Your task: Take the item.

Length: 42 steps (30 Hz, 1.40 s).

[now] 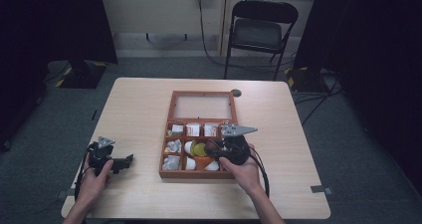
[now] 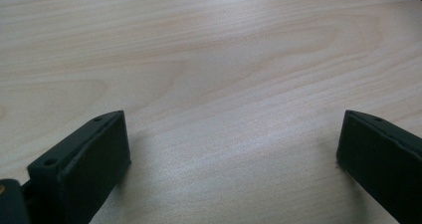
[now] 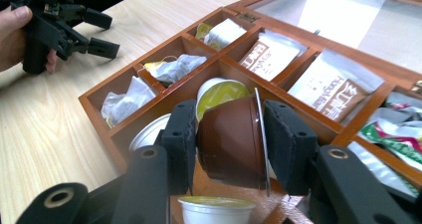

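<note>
Table [image 1: 139, 104]: one, pale wood, carrying one wooden box and both tools.

Wooden box [image 1: 170, 115]: one, reddish-brown, lid open and lying flat beyond the tray, its pane clear. Tray divided into compartments in three rows.

Contents, as seen in the right gripper view:
- Left column, three compartments, each with crumpled white tea bags [image 3: 174, 67]; the farthest also shows a yellow tag.
- Far row, two compartments, each holding one white-and-brown sachet [image 3: 268, 55].
- Right side: green, red and white packets [image 3: 393, 129], count cannot be told.
- Middle compartments: capsules. One white cup with yellow lid [image 3: 219, 92] behind the jaws; one white capsule [image 3: 149, 129] beside the left jaw; one white cup with yellowish lid [image 3: 216, 209] below the jaws.

Brown capsule [image 3: 231, 142]: one, dark brown with a thin foil rim, lying on its side, raised just above the middle compartments.

Right tool [image 3: 229, 144]: one, jaws pinching the brown capsule from both sides, over the box's near half.

Left tool [image 2: 234, 149]: one, jaws spread wide with bare table between them, held at the table's near-left, well apart from the box.

Folding chair [image 1: 259, 30]: one, dark, beyond the table.
</note>
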Motion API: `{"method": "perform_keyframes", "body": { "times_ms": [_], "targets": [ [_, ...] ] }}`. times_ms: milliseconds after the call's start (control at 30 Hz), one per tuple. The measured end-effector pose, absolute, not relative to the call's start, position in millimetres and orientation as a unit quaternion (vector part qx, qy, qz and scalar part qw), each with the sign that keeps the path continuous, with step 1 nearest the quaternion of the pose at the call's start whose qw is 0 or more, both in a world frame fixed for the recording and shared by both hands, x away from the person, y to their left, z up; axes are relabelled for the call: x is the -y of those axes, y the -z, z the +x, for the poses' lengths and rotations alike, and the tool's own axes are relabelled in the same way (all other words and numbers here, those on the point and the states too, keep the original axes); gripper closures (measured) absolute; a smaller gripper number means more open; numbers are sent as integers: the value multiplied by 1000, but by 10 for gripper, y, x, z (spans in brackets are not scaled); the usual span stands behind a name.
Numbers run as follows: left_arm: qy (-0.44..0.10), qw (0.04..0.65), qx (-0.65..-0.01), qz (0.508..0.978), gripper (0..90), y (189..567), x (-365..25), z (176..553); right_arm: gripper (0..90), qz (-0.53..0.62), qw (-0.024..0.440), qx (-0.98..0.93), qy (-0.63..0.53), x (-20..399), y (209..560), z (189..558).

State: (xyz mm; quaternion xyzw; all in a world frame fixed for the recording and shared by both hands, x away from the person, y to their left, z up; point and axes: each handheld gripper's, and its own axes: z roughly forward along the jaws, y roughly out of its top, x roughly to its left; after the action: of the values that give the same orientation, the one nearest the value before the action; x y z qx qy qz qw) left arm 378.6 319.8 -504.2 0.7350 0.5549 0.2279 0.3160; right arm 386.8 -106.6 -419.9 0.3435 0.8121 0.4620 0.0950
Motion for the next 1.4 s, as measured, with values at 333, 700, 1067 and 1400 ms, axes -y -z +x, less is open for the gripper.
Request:
{"method": "perform_keyframes", "body": {
  "times_ms": [333,700,1067,1400],
  "targets": [
    [-228,316,-555,735,0,5042,-3198,3786,576,351,105,-797,-480,1200,4080,3875],
    [-228,316,-555,735,0,5042,-3198,3786,576,350,114,-795,-481,1246,4057,3860],
    [-228,316,-555,735,0,5042,-3198,3786,576,357,122,-786,-489,1361,3984,3859],
    [-228,316,-555,735,0,5042,-3198,3786,576,371,132,-770,-501,1523,3907,3876]
  ]
}}
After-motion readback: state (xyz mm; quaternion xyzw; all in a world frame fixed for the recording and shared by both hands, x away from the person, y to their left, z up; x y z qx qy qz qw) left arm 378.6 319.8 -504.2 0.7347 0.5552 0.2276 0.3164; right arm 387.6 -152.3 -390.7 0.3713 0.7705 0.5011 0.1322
